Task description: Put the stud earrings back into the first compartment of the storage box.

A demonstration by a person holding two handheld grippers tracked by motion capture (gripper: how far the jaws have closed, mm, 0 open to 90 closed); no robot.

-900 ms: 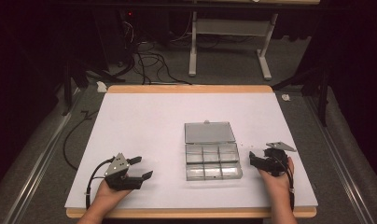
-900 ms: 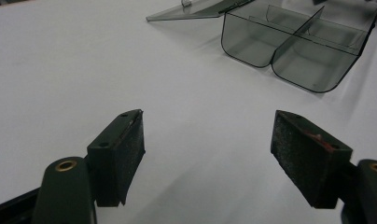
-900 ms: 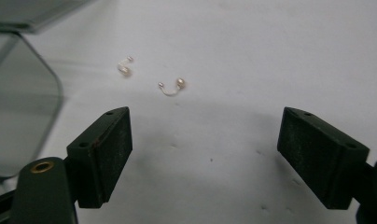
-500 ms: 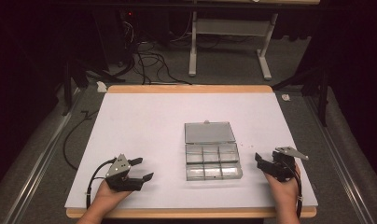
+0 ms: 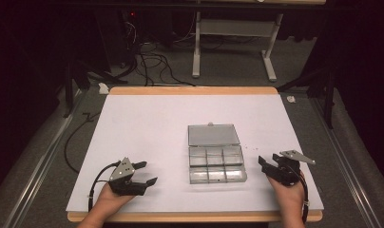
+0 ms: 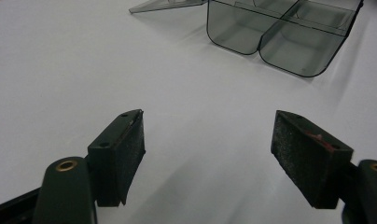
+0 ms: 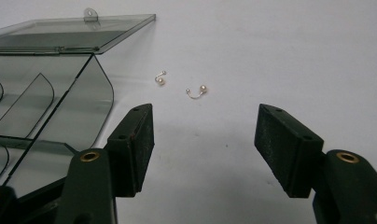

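The high view looks forward and down over the whole desk [image 5: 147, 128]. Each gripper view rides low, close to the white surface, facing along its jaws; all three share the clear compartment box [image 5: 216, 163] [image 6: 280, 32] [image 7: 46, 93]

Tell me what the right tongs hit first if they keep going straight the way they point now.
Probably the two small pearl earrings on the white table, just ahead of the open right tongs and beside the clear compartment box. Depth is hard to judge; beyond them the table looks bare.
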